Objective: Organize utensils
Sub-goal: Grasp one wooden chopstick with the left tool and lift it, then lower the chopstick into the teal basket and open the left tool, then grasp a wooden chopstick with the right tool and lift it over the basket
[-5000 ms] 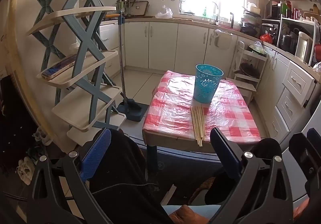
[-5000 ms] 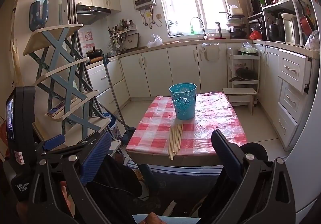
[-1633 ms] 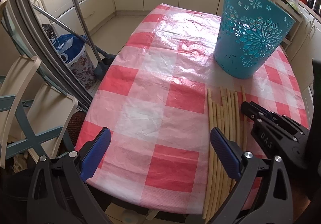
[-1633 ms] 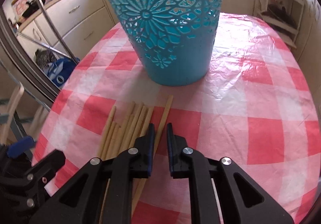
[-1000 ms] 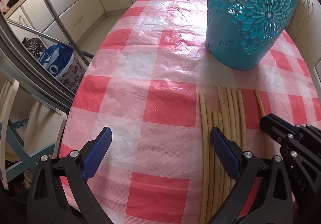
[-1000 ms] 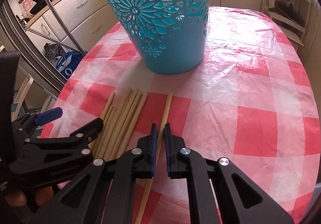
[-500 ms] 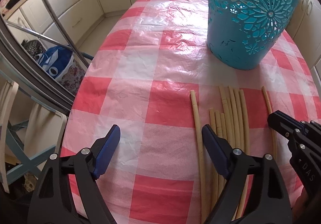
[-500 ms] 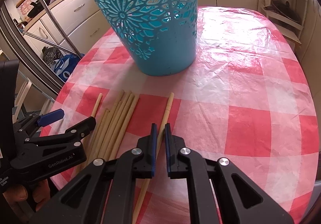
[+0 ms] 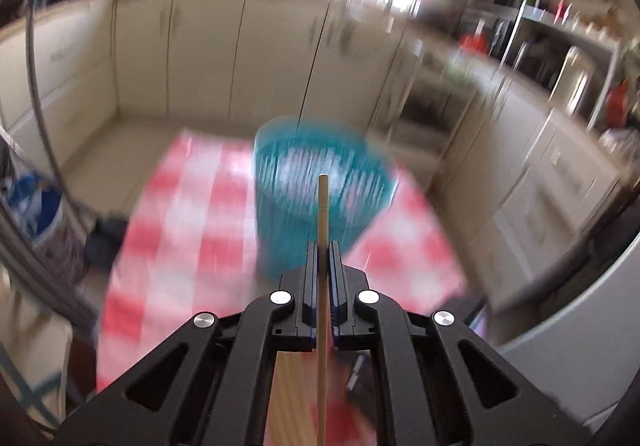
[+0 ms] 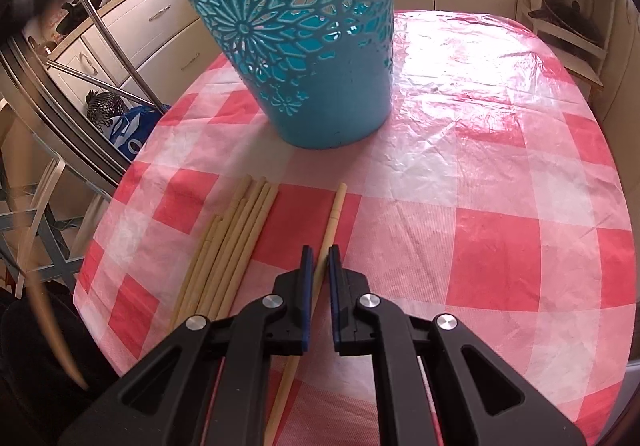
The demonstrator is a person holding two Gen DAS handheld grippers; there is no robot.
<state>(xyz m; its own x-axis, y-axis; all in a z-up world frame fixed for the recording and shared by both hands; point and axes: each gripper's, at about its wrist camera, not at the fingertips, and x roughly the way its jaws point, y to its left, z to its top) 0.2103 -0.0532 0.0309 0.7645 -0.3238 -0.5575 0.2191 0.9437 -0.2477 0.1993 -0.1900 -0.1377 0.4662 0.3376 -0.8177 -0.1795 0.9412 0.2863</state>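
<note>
Chopsticks are the task's things here. Our left tongs (image 9: 323,246) have just been closing and now pinch one chopstick (image 9: 322,230), which runs straight out between the blue pads toward the teal basket (image 9: 320,182); that whole view is streaked with blur. Our right tongs (image 10: 318,252) are pressed nearly together around a single chopstick (image 10: 334,214) that lies on the bench (image 10: 500,246), apart from the rest; whether the pads actually press on it we cannot tell. Just to its left a bundle of chopsticks (image 10: 232,242) lies side by side on the red-and-white checked cloth, tips pointing toward the basket, which stands upright farther back on the bench and holds nothing we can make out.
</note>
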